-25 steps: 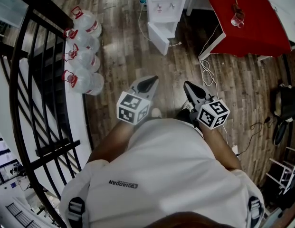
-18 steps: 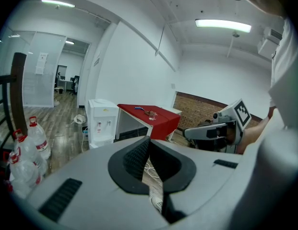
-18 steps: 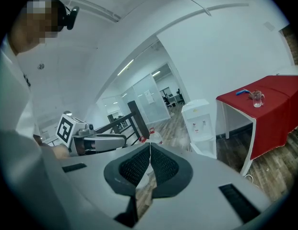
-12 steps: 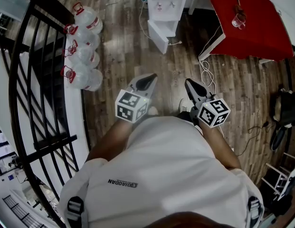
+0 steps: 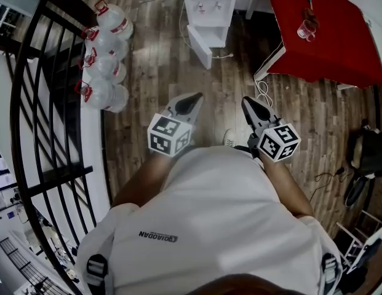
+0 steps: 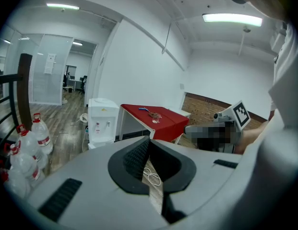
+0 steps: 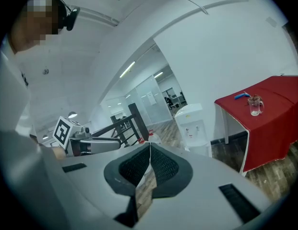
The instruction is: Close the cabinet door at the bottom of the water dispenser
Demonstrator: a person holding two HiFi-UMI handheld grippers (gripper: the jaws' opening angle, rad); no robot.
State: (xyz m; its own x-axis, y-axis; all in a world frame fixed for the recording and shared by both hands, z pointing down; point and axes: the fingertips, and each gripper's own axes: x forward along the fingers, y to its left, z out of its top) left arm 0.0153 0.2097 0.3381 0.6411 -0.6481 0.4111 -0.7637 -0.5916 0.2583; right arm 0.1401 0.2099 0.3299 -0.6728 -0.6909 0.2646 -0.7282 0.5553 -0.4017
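The white water dispenser (image 5: 206, 2) stands on the wood floor (image 5: 155, 78) beside the red counter (image 5: 329, 48). Its bottom cabinet door (image 5: 200, 49) hangs open, swung out toward the person; what the cabinet holds cannot be made out. Well short of it, the left gripper (image 5: 189, 101) and right gripper (image 5: 249, 105) each have fingers together on nothing. A clear glass (image 5: 306, 29) stands on the counter, contents unclear. Clear red-capped jugs (image 5: 104, 54) cluster by the black railing (image 5: 58, 5)

Bright ceiling strip light (image 6: 232, 18), dimmer wooden floor (image 5: 154, 72), strong fisheye bending, dark vignetted corners.
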